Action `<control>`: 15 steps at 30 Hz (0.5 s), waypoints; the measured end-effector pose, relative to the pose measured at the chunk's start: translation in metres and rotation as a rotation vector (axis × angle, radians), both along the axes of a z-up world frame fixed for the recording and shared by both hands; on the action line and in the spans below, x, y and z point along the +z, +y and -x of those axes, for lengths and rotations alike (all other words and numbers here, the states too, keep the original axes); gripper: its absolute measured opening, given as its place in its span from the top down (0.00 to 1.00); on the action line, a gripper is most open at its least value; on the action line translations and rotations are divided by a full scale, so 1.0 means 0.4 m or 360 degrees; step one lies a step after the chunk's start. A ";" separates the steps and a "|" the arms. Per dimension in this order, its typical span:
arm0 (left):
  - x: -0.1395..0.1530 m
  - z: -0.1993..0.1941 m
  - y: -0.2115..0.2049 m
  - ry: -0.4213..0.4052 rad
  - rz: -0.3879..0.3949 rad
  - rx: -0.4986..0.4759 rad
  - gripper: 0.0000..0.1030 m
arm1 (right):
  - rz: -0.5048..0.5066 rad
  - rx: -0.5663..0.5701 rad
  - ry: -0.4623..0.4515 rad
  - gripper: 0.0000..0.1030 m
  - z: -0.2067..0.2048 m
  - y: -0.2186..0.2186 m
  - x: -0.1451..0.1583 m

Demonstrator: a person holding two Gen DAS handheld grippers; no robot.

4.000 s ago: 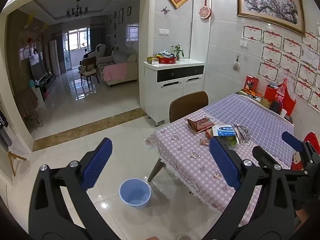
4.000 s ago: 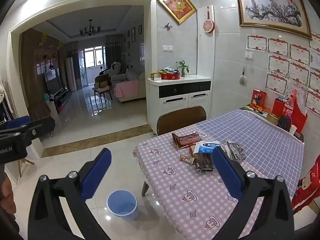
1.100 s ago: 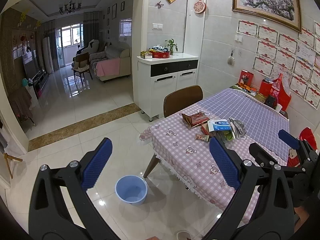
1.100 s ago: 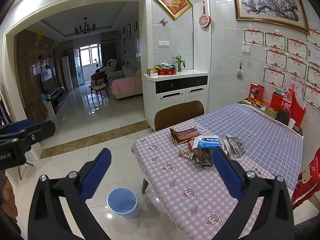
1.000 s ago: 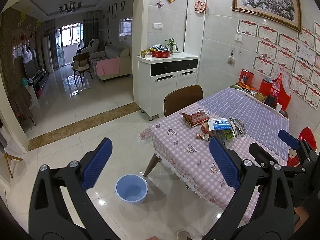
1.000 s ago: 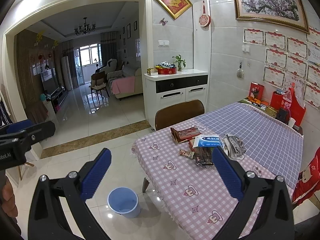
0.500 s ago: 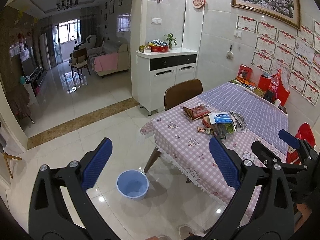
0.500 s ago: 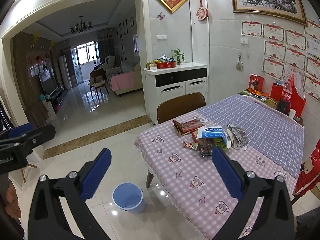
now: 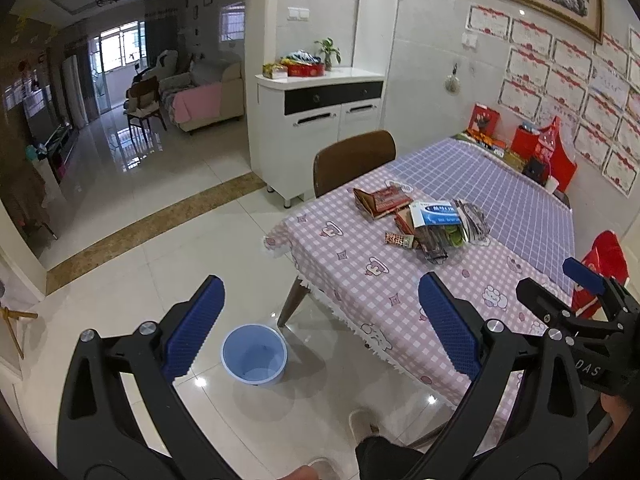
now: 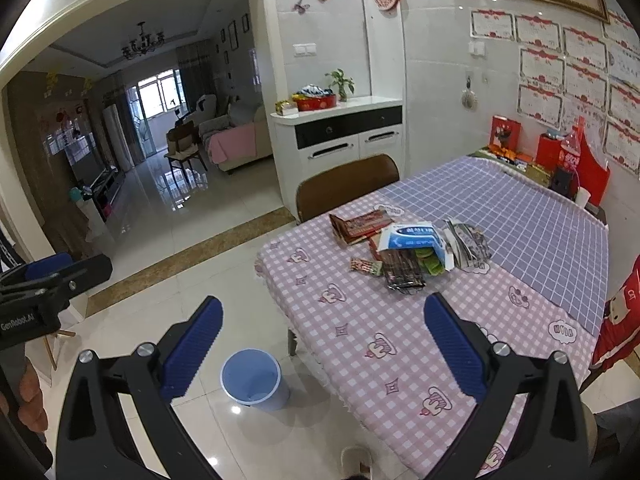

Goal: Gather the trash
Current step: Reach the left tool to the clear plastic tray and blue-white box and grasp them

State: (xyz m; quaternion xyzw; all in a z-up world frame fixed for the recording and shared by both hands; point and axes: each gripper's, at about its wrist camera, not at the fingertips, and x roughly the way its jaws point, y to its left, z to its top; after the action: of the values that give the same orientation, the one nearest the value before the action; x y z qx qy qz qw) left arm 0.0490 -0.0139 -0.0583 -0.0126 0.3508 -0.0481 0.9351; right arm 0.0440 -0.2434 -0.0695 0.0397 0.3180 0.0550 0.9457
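Observation:
A pile of wrappers and packets (image 9: 430, 222) (image 10: 408, 250) lies on the table with the pink checked cloth (image 9: 360, 272) (image 10: 380, 332). A red-brown packet (image 10: 358, 226) and a white-blue bag (image 10: 416, 238) are in the pile. A light blue bin (image 9: 254, 354) (image 10: 251, 378) stands on the floor by the table's near corner. My left gripper (image 9: 318, 328) is open and empty, above the floor near the bin. My right gripper (image 10: 322, 342) is open and empty, short of the table edge. The right gripper also shows at the right edge of the left wrist view (image 9: 576, 304).
A brown chair (image 9: 354, 162) (image 10: 348, 184) stands at the table's far side. A white cabinet (image 9: 316, 120) is behind it. Red boxes and a bottle (image 10: 568, 156) stand at the table's far end by the wall. A red chair cover (image 10: 618, 316) is at the right.
Both grippers have moved closer to the table and tilted down. The bin and the pile sit nearer in both views. Both grippers stay open.

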 end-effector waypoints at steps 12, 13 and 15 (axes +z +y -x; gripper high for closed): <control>-0.110 -0.328 -0.233 0.0222 -0.0083 -0.0135 0.07 | 0.0132 -0.0139 0.0128 0.06 -0.324 -0.234 -0.167; -0.124 -0.365 -0.258 0.0248 -0.0094 -0.0145 0.07 | 0.0160 -0.0142 0.0156 0.08 -0.370 -0.259 -0.194; -0.152 -0.433 -0.303 0.0297 -0.0120 -0.0155 0.07 | 0.0228 -0.0136 0.0215 0.29 -0.459 -0.302 -0.249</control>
State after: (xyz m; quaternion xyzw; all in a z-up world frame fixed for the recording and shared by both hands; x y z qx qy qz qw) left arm 0.2223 -0.1352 -0.1192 0.0353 0.4380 -0.0789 0.8948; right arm 0.2275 -0.3641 -0.1691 -0.0108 0.3820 -0.0111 0.9240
